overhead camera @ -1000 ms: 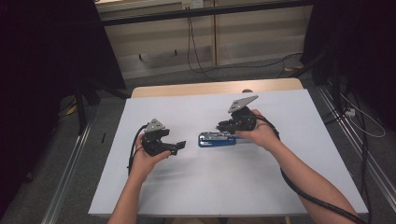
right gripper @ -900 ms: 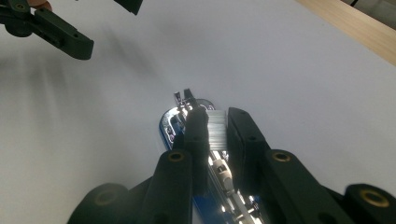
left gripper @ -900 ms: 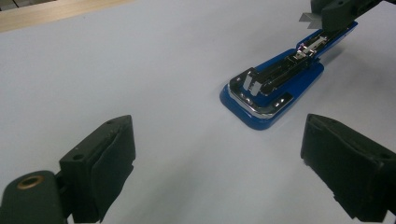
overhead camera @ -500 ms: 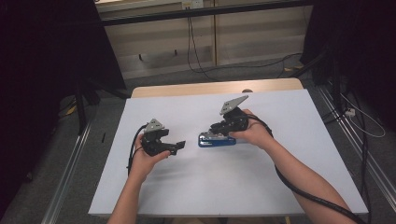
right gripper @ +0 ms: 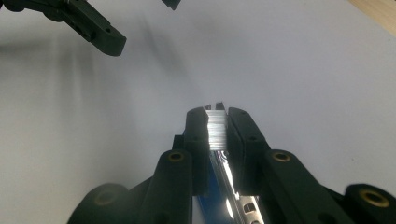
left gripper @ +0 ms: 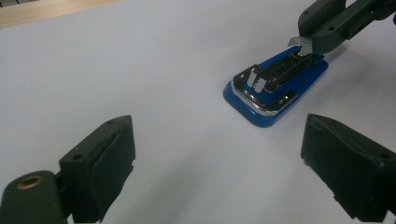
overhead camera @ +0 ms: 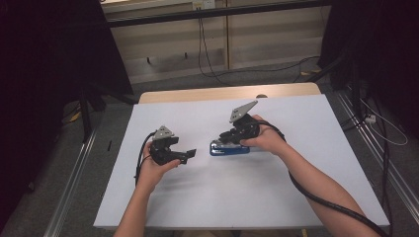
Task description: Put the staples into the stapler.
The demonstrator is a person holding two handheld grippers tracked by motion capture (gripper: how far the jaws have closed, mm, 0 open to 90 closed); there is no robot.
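A blue, flat-based metal stapler [overhead camera: 229, 148] lies opened out on the white-covered counter [overhead camera: 296, 197], a little right of the counter's middle, with its chrome-edged inner channel facing up [left gripper: 275, 86]. The right gripper [overhead camera: 232, 137] sits at the stapler's right-hand end, held from behind by the person's right hand [overhead camera: 267, 139]. In the right gripper view, its fingers [right gripper: 198, 140] stand narrow and are pressed on either side of a silvery strip of staples [right gripper: 215, 128], which stands upright between the pads just above the stapler's shiny rail. In the left gripper view the same grip shows at the stapler's far end.

The left gripper [overhead camera: 190, 154] hovers near the stapler's left end, apart from it, in the person's left hand [overhead camera: 153, 170]. Its fingers [left gripper: 100, 170] are spread wide with nothing between them, and they point toward the stapler across bare white surface.
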